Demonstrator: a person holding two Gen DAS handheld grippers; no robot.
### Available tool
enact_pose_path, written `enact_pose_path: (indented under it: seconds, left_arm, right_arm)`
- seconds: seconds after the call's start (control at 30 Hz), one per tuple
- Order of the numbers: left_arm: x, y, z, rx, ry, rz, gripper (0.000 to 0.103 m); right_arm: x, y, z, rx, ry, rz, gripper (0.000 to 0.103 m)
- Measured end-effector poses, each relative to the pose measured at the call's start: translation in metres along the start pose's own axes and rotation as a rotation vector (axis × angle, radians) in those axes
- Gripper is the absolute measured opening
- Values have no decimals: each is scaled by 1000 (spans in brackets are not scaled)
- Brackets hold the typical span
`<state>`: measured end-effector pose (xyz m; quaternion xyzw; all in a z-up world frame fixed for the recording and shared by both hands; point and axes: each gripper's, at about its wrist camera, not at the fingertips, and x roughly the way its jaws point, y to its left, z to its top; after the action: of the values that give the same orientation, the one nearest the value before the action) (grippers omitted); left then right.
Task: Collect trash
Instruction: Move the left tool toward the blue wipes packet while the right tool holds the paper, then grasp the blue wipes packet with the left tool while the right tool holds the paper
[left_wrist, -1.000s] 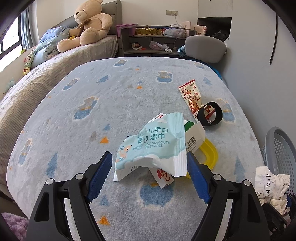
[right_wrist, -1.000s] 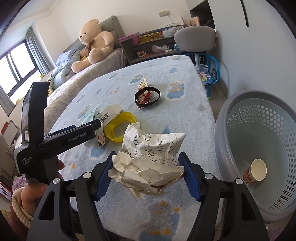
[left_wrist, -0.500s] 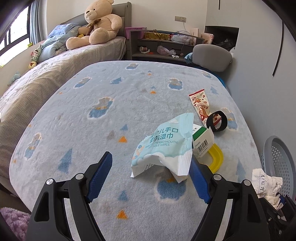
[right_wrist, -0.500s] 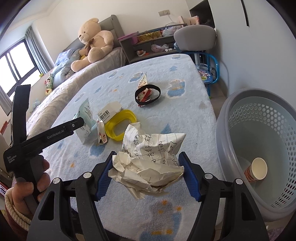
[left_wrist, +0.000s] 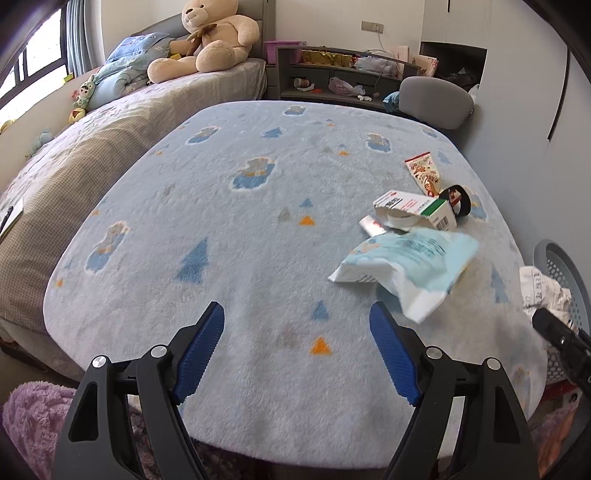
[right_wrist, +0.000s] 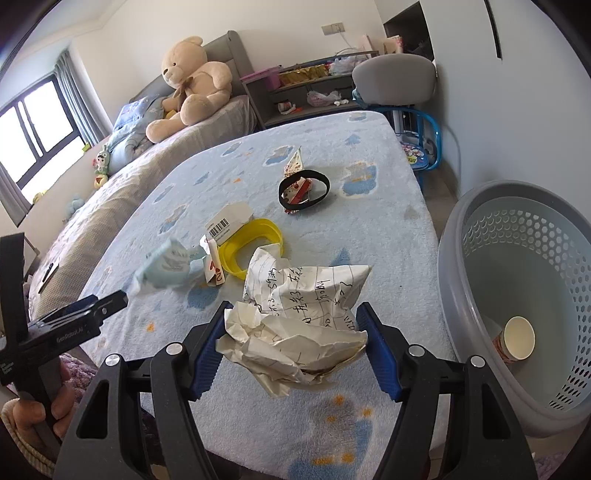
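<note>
My right gripper (right_wrist: 295, 339) is shut on a crumpled sheet of written paper (right_wrist: 295, 314), held above the blue blanket's near edge, left of the grey basket (right_wrist: 517, 295). My left gripper (left_wrist: 297, 350) is open and empty near the blanket's front edge. A light-blue wet-wipes packet (left_wrist: 406, 266) lies blurred ahead and right of it; it also shows in the right wrist view (right_wrist: 166, 267). Behind it are a small white carton (left_wrist: 413, 210), a snack wrapper (left_wrist: 424, 175) and a black ring (right_wrist: 303, 188).
The basket holds a paper cup (right_wrist: 515, 339). A yellow ring (right_wrist: 251, 247) lies on the blanket (left_wrist: 221, 221). A teddy bear (left_wrist: 210, 40) sits on the bed at the back, shelves and a grey chair (left_wrist: 436, 98) beyond.
The left gripper let go of the wet-wipes packet and drew back left; the packet now lies off to its right. The right gripper still holds the paper.
</note>
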<state>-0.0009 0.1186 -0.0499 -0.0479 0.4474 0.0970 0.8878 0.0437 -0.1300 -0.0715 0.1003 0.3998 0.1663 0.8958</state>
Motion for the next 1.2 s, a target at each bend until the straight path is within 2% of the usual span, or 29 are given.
enact_pose_path:
  seconds: [0.13, 0.3, 0.47, 0.67, 0.87, 1.03, 1.2]
  left_arm:
    - [-4, 8, -16, 6, 30, 4, 78]
    - [-10, -1, -18, 18, 29, -25, 78]
    - [-12, -30, -11, 42, 18, -93, 78]
    - [0, -72, -2, 91, 25, -136, 78]
    - [20, -89, 0, 109, 50, -118, 78]
    - [36, -79, -4, 88, 89, -84, 78]
    - [31, -58, -5, 56, 81, -68, 78]
  right_arm:
    - [-2, 2, -2, -3, -5, -1, 67]
    - [-5, 4, -3, -4, -12, -4, 67]
    - [-10, 1, -3, 4, -21, -8, 67]
    - [-16, -7, -2, 21, -36, -11, 67]
    - [-19, -17, -1, 49, -41, -4, 67]
    - [-20, -20, -2, 56, -41, 7, 67]
    - [-20, -18, -2, 51, -40, 11, 67]
